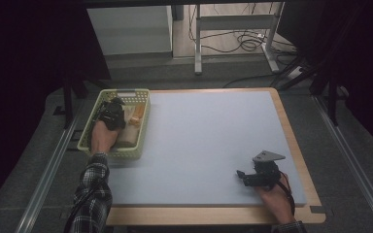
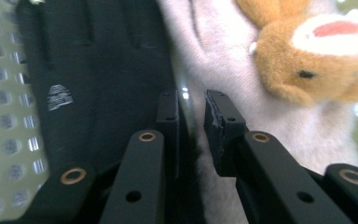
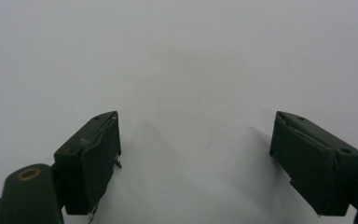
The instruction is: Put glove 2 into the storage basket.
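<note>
Left gripper [image 2: 191,116] is down in the green basket [image 1: 91,127], fingers nearly shut between a black glove [image 2: 98,70] and the pale plush toy [image 2: 270,93], perhaps pinching only fuzz. Lift now and it could slip free. Right gripper [image 3: 196,158] idles wide open over the desk [image 1: 209,141].

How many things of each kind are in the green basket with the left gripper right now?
Black fabric item: 1
Pale pink fleecy cloth: 1
Orange-brown plush animal: 1
Total: 3, all in the green basket. The left gripper, jaws nearly together, sits at the seam between the black item and the pink cloth.
</note>
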